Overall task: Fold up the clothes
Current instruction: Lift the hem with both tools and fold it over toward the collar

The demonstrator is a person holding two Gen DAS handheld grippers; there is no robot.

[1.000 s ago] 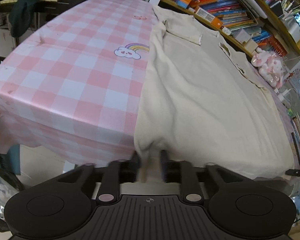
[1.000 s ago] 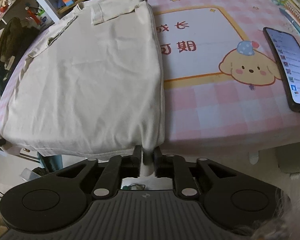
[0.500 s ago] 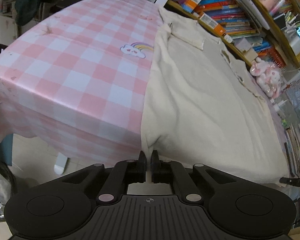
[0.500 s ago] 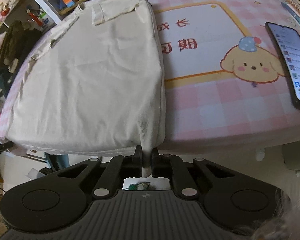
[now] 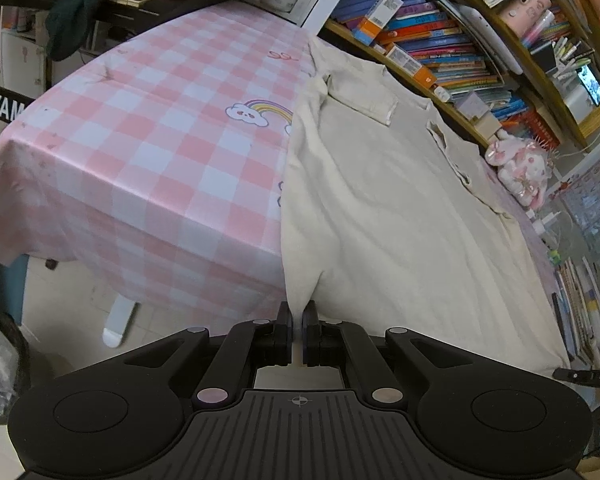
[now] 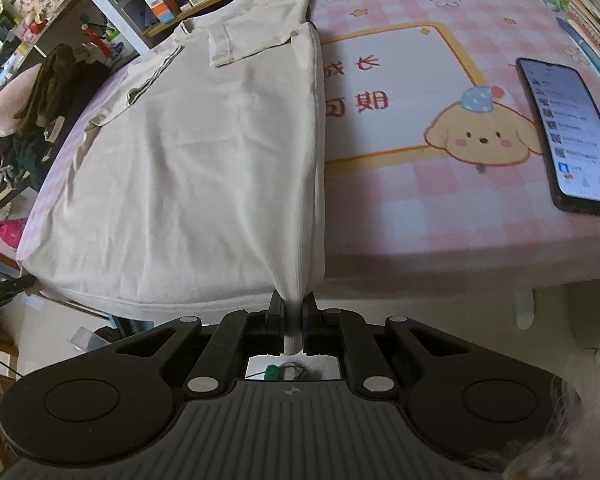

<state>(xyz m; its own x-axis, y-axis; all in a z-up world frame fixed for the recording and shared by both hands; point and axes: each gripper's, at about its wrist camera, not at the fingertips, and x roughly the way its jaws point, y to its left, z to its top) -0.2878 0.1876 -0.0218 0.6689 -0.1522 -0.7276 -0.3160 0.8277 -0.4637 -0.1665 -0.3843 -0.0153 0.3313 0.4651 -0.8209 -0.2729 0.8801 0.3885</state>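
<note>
a cream shirt (image 5: 384, 208) lay spread along a table covered by a pink checked cloth (image 5: 148, 152), its collar end toward the bookshelf (image 5: 452, 48) and its hem hanging at the near edge. both sleeves were folded in over the body. the left gripper (image 5: 297, 316) had its fingers pressed together on the hem corner at the shirt's left side, the fabric drawn up into a narrow peak between the pads. the right gripper (image 6: 293, 308) was clamped the same way on the opposite hem corner, a ribbed tuck of cloth (image 6: 296, 280) pinched between its fingers and a little tail of it hanging below them. both corners were lifted off the table edge while the rest of the shirt (image 6: 188, 152) rested flat. on the right part of the table a printed mat with a cartoon puppy (image 6: 480, 140) lay just beside the shirt's folded edge, and a phone (image 6: 568, 136) with a lit screen lay farther right, well apart from the shirt. a pink plush toy (image 5: 516, 164) sat beside the shelf, near the shirt's far side.
</note>
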